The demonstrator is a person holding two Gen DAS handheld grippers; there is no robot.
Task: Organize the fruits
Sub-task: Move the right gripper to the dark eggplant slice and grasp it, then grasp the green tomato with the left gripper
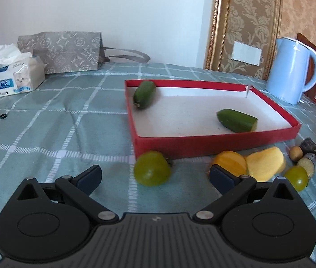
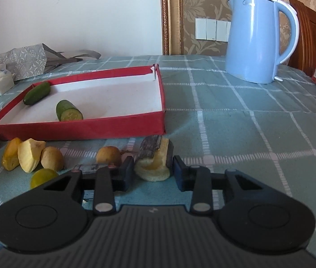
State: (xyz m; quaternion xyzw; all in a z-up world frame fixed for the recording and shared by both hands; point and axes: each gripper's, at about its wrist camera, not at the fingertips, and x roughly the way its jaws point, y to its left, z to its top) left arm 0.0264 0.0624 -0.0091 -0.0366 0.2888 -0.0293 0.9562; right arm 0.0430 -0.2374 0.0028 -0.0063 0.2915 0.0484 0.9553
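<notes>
- Left wrist view: our left tongs [image 1: 155, 175] stand wide open around a green fruit [image 1: 152, 168] at lower centre, lined up to take it; the red tray [image 1: 216, 144] behind holds two cucumber pieces [image 1: 237, 120].
- Right wrist view: our right tongs [image 2: 153, 170] clamp a pale sugarcane chunk [image 2: 154, 163] at centre, table-level, ready for the tray [image 2: 79, 130].

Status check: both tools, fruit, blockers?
Left tool open, green fruit between its fingers, ungripped. Right tool shut on pale cut piece. Two cucumber pieces in red tray. Nothing blocking the tray.
</notes>
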